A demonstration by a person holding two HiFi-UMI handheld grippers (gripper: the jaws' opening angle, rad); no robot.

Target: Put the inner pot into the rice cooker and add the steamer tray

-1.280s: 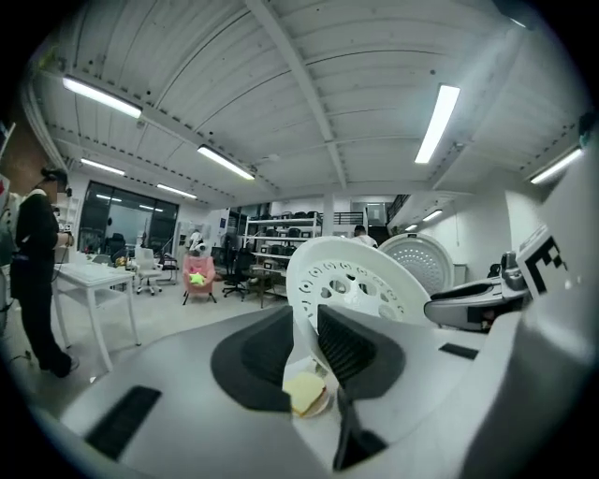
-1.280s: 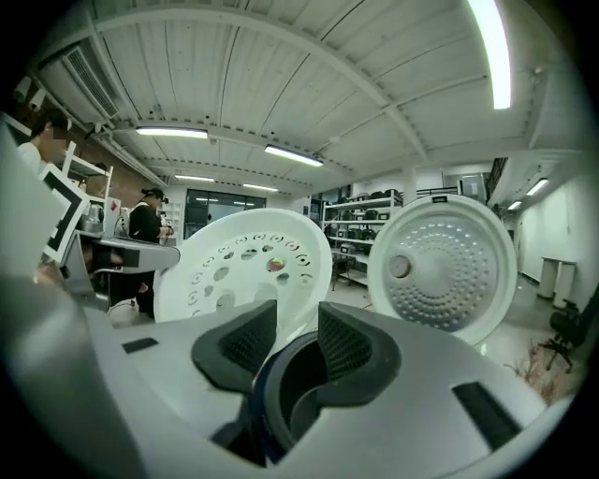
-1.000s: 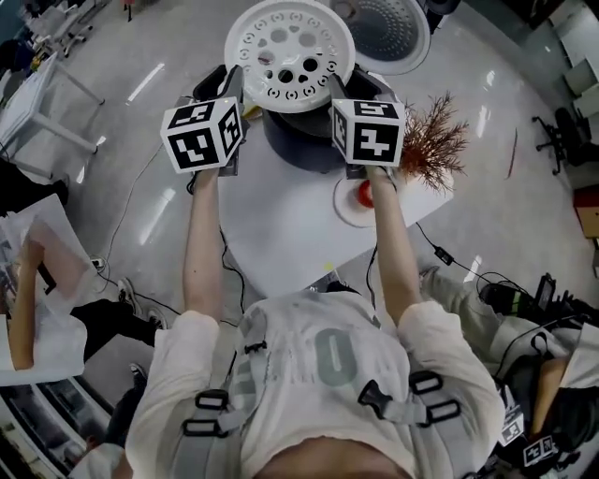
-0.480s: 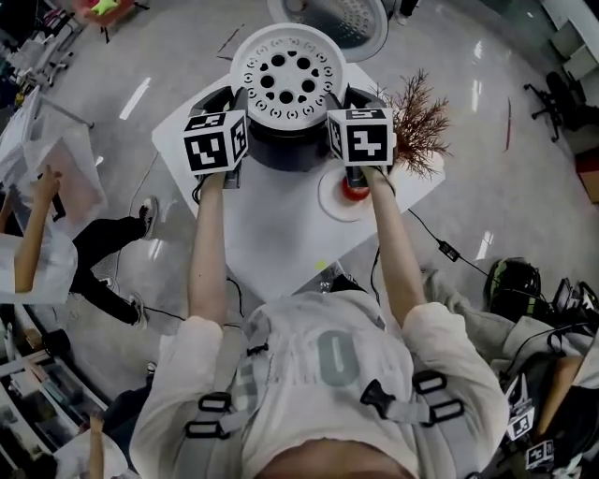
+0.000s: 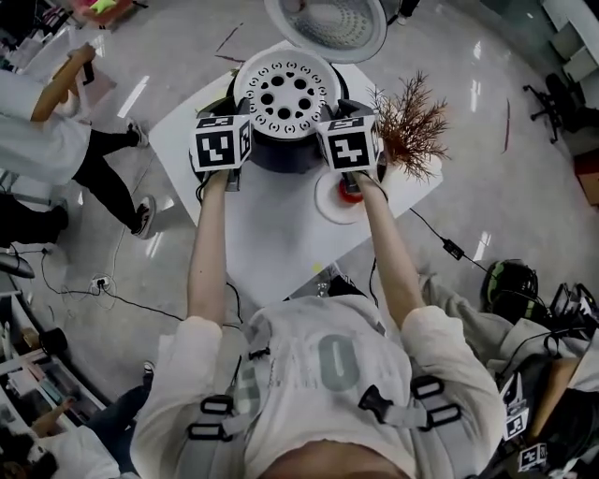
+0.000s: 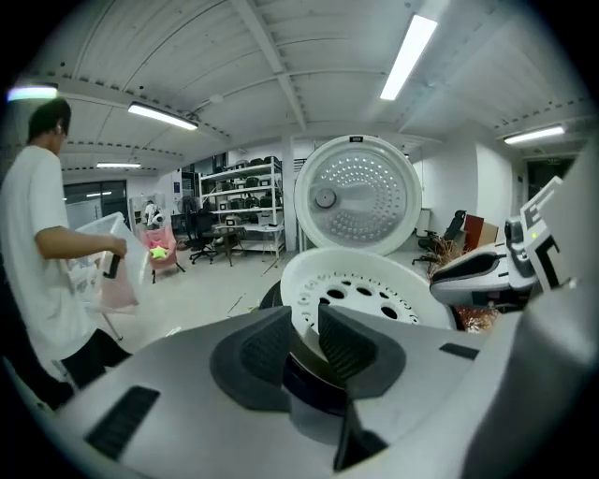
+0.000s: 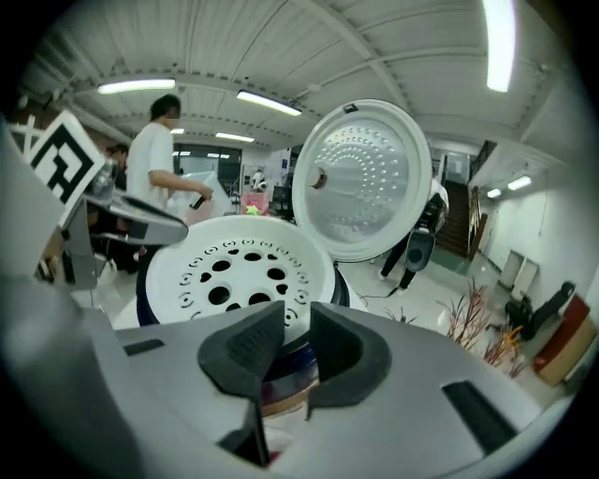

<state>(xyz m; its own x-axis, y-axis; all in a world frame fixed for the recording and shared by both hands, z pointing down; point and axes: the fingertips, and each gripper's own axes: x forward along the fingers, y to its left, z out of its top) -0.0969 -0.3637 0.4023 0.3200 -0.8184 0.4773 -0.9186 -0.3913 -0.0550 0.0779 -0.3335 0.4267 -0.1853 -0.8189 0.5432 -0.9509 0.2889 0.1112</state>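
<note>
The white perforated steamer tray [image 5: 285, 89] sits level across the mouth of the dark rice cooker [image 5: 281, 157], which stands at the far end of a white table [image 5: 271, 239]; whether it is fully seated cannot be told, and it hides the inside of the cooker. The cooker's lid [image 5: 329, 23] stands open behind it, with its dimpled inner face towards the tray. The 2 grippers take the tray from opposite sides: the left gripper [image 6: 306, 320] is clamped on the near left rim, and the right gripper [image 7: 298, 323] has the near right rim between its pads, its jaws closing on it. Just beside the cooker on the right lie a white plate [image 5: 326, 204] with something red [image 5: 349, 193] on it and a clump of dry brown branches [image 5: 412, 126]. A person in a white shirt [image 5: 51, 140] stands on the floor to the left, well apart from the table
</note>
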